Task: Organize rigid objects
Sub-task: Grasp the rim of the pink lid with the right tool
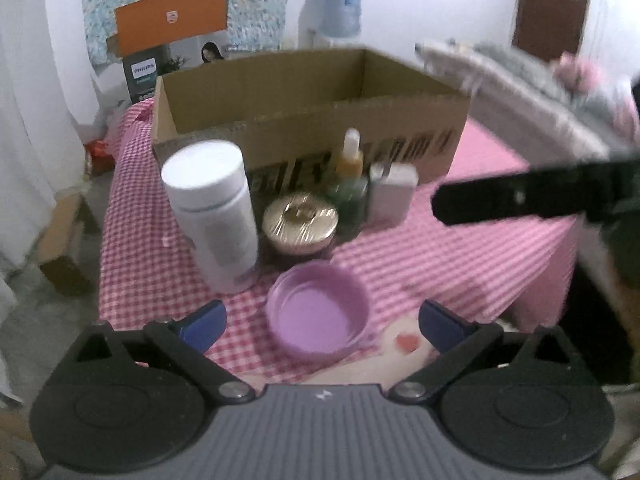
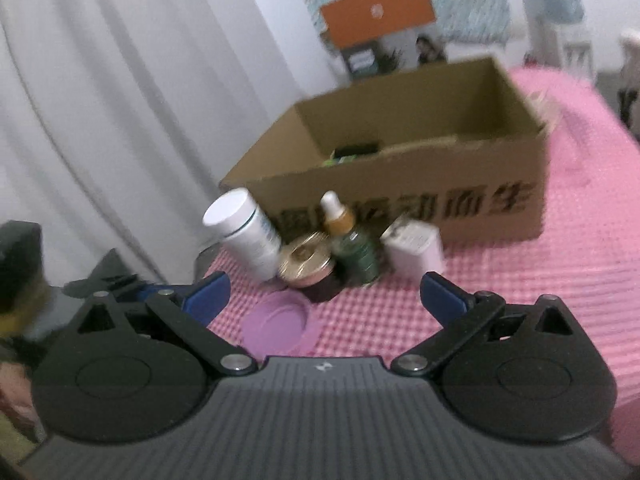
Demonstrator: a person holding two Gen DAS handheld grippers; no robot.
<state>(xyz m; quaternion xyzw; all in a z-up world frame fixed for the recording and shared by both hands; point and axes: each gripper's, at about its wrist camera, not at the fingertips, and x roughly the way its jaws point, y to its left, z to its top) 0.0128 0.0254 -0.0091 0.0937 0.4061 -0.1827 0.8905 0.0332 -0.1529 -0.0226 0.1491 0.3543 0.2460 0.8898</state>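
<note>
Both tools were empty. The left gripper (image 1: pixel 322 326) had its jaws spread as wide as they go, with the purple bowl (image 1: pixel 318 312) sitting on the checked cloth (image 1: pixel 440 256) between its tips but not touched. The right gripper (image 2: pixel 325 298) was wide open too, holding nothing. Just past the bowl stood a white bottle (image 1: pixel 212 212) on the left, then a gold-lidded jar (image 1: pixel 300 220), a green dropper bottle (image 1: pixel 350 184) and a white block (image 1: pixel 392 192). Behind those was the open cardboard box (image 1: pixel 312 116).
</note>
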